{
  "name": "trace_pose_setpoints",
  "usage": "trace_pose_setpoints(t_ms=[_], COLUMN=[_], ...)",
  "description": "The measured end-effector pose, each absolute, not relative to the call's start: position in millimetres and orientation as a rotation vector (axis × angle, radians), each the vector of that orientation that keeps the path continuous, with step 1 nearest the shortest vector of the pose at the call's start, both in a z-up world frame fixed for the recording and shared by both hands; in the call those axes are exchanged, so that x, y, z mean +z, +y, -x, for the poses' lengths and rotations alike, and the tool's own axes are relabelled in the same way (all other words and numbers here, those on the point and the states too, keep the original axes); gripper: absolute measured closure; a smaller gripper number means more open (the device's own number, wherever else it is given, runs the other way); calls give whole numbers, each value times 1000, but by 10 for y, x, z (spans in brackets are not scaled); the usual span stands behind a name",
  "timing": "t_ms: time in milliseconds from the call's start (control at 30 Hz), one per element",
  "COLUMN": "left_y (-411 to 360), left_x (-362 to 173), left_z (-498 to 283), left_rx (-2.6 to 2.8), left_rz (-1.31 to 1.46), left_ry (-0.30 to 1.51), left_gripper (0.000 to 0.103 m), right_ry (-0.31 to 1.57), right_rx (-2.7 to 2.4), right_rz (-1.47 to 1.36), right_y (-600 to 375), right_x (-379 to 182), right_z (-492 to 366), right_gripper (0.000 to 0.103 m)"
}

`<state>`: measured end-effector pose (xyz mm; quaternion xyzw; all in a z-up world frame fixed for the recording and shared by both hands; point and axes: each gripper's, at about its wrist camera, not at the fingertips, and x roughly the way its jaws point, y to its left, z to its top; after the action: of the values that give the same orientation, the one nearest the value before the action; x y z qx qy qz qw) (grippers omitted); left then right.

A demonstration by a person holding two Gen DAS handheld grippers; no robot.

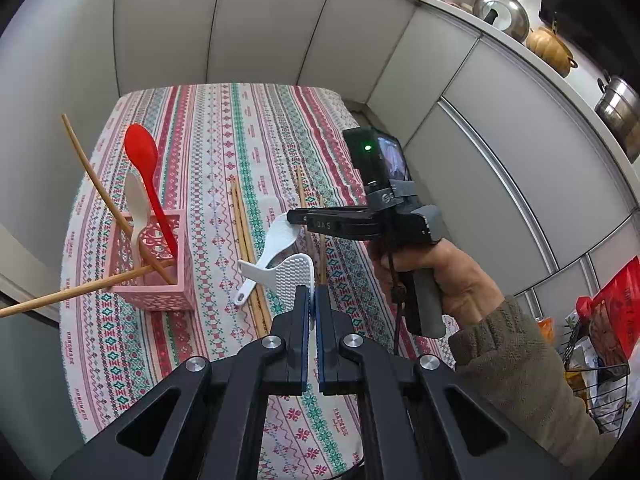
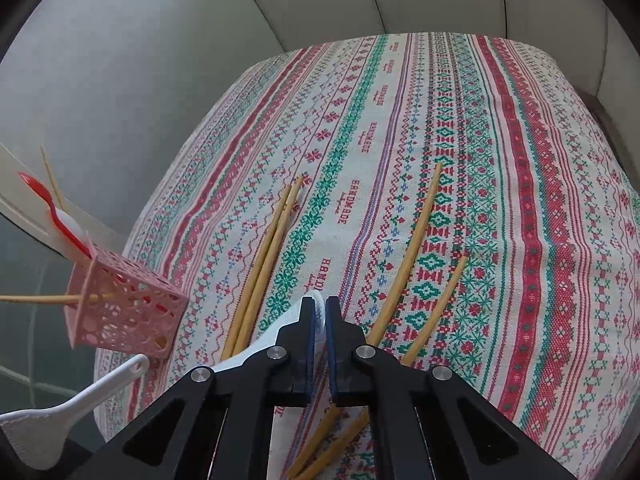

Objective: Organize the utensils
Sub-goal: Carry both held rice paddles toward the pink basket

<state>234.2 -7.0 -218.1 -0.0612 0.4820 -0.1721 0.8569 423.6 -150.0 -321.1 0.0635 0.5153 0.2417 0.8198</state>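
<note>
— What's the left hand-held gripper (image 1: 312, 294) got?

— Its jaws are pressed together on the edge of a white dimpled paddle (image 1: 294, 274). The blade sticks up just past the fingertips, and the handle runs off to the left.

— And the right hand-held gripper (image 2: 319, 305)?

— It's pinching too. It has the head of a white scoop (image 1: 276, 246) squeezed between its pads. The scoop's handle slopes down and crosses a pair of chopsticks (image 1: 245, 236) lying mid-counter. I can't tell whether its tip touches them.

— Any other loose ones?

— Two more chopsticks (image 2: 416, 248) lie apart from each other towards the right edge, partly under that gripper.

— Where's the basket?

— The pink basket (image 1: 160, 292) stands by the left edge of the counter (image 1: 224, 128), well to the left of both grippers. A red spoon (image 1: 141, 150), a white spoon (image 1: 136, 204) and two chopsticks lean out of it.
</note>
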Motion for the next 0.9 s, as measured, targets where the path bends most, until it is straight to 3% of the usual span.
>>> trace_pose_setpoints(t_ms=[467, 900], left_y=[29, 261], left_x=[-1809, -1343], left_z=[-2182, -1868], left_rx=[-400, -347], left_rz=[203, 242], left_ry=[906, 784], left_gripper=[101, 101], right_ry=[765, 544], right_rx=[300, 121], right_rz=[5, 151], right_y=[-1590, -1551], right_x=[-1947, -1281], right_z=[-3562, -3057], right_gripper=[100, 100])
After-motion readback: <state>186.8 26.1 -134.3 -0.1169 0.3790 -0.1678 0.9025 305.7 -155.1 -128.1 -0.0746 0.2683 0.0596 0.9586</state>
